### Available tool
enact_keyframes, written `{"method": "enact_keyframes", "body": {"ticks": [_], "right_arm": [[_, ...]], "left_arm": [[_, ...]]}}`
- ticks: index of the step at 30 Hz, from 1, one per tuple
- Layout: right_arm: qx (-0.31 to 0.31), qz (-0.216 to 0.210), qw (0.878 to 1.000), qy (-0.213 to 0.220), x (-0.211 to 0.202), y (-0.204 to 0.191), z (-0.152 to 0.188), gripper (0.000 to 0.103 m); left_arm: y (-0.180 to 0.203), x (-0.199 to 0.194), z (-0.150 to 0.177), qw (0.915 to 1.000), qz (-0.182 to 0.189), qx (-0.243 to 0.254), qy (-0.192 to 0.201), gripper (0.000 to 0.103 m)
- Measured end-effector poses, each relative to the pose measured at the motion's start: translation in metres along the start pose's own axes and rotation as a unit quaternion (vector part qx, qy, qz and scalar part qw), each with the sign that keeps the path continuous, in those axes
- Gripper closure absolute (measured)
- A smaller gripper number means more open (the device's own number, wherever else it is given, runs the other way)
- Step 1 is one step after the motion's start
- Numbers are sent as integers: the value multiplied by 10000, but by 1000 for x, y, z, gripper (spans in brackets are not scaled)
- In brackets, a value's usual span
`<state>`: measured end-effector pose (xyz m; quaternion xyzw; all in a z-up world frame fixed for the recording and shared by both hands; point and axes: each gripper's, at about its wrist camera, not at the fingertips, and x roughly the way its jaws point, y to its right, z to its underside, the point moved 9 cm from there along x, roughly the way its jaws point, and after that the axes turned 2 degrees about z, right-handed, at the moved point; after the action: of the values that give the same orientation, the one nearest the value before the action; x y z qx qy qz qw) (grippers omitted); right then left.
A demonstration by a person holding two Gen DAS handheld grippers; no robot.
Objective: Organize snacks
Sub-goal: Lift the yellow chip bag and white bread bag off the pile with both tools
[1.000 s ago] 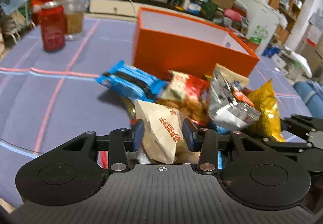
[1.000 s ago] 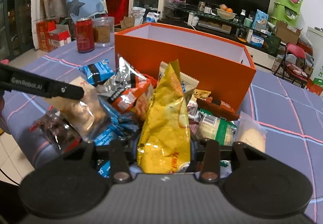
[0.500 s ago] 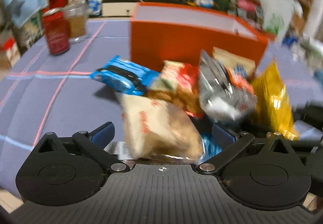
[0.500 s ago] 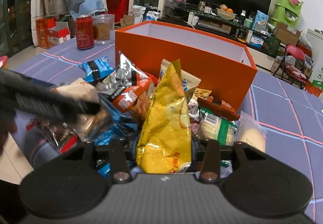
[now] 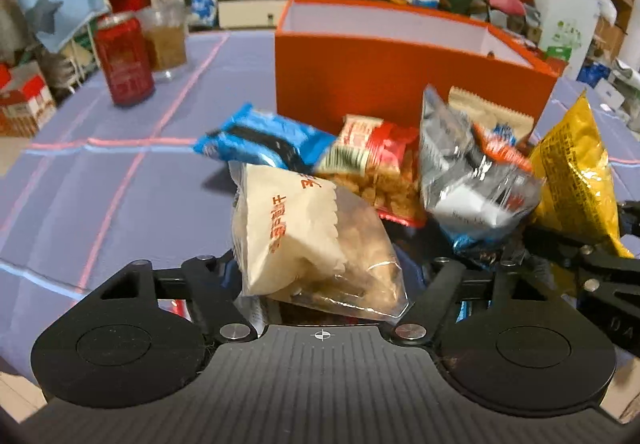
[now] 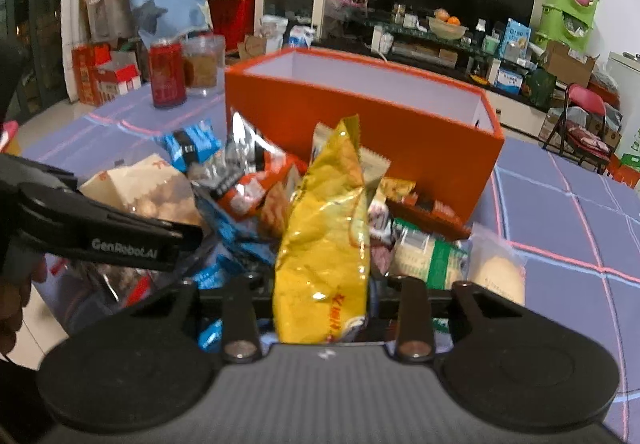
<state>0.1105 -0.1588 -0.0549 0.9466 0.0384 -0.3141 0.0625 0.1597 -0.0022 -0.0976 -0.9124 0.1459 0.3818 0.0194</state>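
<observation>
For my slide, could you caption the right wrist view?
Right gripper shut on yellow snack bag before orange box.

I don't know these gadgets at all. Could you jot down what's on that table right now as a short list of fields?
Surface: purple checked tablecloth
Container: orange box, open top, nothing visible inside
Snacks: loose pile in front of the box, none in it yet
Right gripper: fingers shut on yellow packet, held upright
Left gripper: fingers just closing around beige packet; contact unclear
Also there: red can, clear jar
</observation>
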Motion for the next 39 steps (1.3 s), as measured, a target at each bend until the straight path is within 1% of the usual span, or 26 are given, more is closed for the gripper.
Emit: {"method": "enact_keyframes", "body": {"ticks": [5,7,8,11,13,18,22,24,27,31,33,39], "right_arm": [[133,-150,9998,87,-6,4,-6,70],[226,-202,9994,178,-12,7,-10,70],[301,-245,9989,273,-17,10,-14,70],[437,-253,9975,504,-30,17,-23,69],[491,-233,9970,559,-32,20,-25,69],[477,-229,9975,478,-26,17,-23,69],[384,-231,9973,583,-30,13,-26,69],[327,-211,9972,637,-32,11,-27,69],[270,-197,9973,649,-32,8,-27,69],[250,-193,9977,603,-30,7,-26,69],[236,-199,9978,584,-29,6,-26,69],[184,-203,9981,548,-27,3,-25,69]], "left_arm": [[-1,-25,-11,9992,-34,184,354,53],[-4,-35,-14,9989,-5,118,458,59],[-6,-40,-16,9986,-9,91,520,69],[-9,-50,-20,9980,0,76,634,70],[-8,-52,-22,9975,-60,216,677,70],[-8,-59,-26,9965,-69,206,803,70],[-7,-64,-32,9949,-182,315,940,70],[-8,-63,-34,9949,-219,298,944,70],[-10,-58,-34,9957,-287,242,846,70],[-17,-48,-31,9959,-541,226,685,70],[-20,-45,-30,9960,-603,193,630,70],[-25,-44,-28,9955,-691,168,624,70]]}}
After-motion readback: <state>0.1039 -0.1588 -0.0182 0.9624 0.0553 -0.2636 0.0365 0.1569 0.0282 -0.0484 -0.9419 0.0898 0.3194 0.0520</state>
